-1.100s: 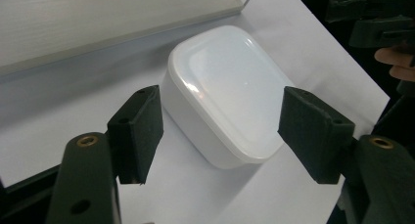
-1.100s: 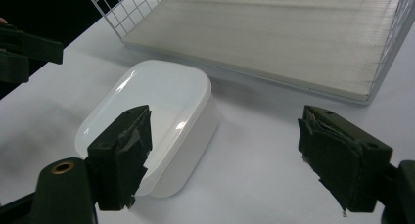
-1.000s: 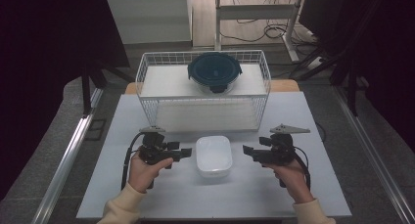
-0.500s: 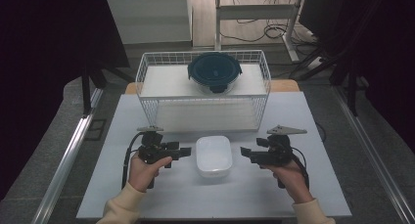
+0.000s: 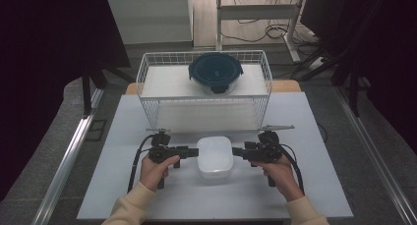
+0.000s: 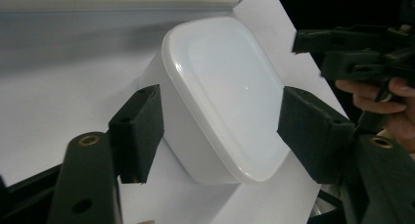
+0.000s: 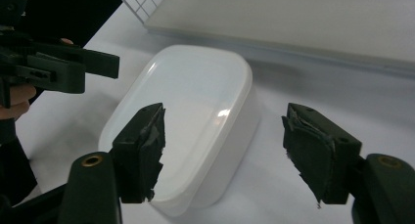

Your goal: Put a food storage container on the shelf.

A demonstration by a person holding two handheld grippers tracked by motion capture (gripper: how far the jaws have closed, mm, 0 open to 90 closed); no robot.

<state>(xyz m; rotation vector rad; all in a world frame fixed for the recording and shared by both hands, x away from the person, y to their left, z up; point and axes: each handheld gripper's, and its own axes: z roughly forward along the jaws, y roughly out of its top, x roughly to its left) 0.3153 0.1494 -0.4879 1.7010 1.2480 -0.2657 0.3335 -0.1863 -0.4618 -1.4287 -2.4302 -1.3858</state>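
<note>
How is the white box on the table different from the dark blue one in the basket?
The white box is a rounded rectangle; the dark blue container is round. The white box sits on the table between the two tools; the dark blue container sits inside the wire basket farther back. The white lid is plain; the dark blue lid has side clips. Both have their lids on.

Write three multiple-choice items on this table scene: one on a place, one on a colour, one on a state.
1. Where is the white container?
A. In the basket
B. On the table between both grippers
C. On the floor

2. What colour is the lid of the round container in the wire basket?
A. Dark teal
B. Red
C. Yellow

3. How do the left gripper's jaws stand?
A. Clamped on the lid
B. Open, straddling the white container
C. Fully shut

Answers: B, grippers flank it; A, lid looks dark teal; B, gaps show beside both pads.
</note>
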